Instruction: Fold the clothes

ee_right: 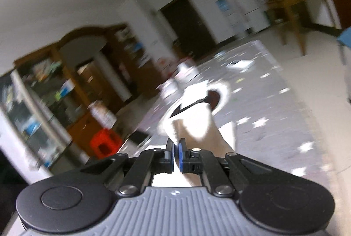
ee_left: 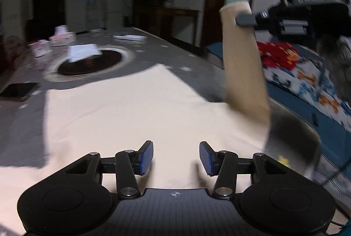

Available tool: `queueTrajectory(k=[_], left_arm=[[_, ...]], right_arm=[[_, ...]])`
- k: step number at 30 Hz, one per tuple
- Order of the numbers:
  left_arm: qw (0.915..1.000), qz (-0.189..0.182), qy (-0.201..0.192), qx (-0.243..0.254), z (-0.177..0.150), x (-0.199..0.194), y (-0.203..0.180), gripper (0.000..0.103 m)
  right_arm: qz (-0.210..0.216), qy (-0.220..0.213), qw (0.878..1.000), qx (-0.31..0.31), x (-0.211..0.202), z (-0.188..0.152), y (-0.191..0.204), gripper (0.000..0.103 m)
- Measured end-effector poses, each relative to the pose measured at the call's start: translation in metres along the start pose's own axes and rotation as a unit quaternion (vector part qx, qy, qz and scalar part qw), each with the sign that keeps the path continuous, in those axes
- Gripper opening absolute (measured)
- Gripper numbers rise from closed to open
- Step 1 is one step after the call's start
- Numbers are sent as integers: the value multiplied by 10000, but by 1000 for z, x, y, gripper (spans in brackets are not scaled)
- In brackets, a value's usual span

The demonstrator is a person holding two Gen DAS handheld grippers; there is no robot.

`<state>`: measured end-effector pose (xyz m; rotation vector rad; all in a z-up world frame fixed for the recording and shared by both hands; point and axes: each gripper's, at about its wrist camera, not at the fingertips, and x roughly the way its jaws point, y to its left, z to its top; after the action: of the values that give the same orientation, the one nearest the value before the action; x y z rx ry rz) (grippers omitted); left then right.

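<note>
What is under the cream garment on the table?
The cream garment lies on a grey star-patterned tablecloth, visible around its edges. Whatever sits beneath its middle is covered. Its sleeve is lifted clear by the right gripper.

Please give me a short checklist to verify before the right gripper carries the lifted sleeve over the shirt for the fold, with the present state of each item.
1. Right gripper holds the sleeve: ok, jaws are shut on the cloth.
2. Sleeve is lifted free of the table: ok, it stands up from the shirt body.
3. Left gripper is ready to pin the shirt: not ok, it is open above the cloth and grips nothing.
4. Shirt body lies flat: ok where visible; the near part is hidden by the left gripper.
5. Landing area is free: ok, the phone and tissue box lie off the shirt.
6. Sleeve has no twist: cannot tell, the picture is blurred.
</note>
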<state>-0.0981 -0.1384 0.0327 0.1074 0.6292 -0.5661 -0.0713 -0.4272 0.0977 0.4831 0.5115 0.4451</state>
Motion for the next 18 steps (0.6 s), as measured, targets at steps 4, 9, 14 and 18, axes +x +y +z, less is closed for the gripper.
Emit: queueTrajectory(k=[4,9,14,18], left_arm=[[9989,352,-75,-297,-9,-18,27,51],[9960,625,-69,-627,-18,-32,52,51],[9949,681,-57,-747,-22,-36,62,51],[9948,690,-66,-743,-22,-36,63,51]], right_arm=[[242,497,9983,-164,32,-22,21,3],[543,1116,9916,-369,73,-49,47,3],[818,1663,9807,-614,106,-74,71,9],[930,1807,9760,-787,104,-77,77,20]])
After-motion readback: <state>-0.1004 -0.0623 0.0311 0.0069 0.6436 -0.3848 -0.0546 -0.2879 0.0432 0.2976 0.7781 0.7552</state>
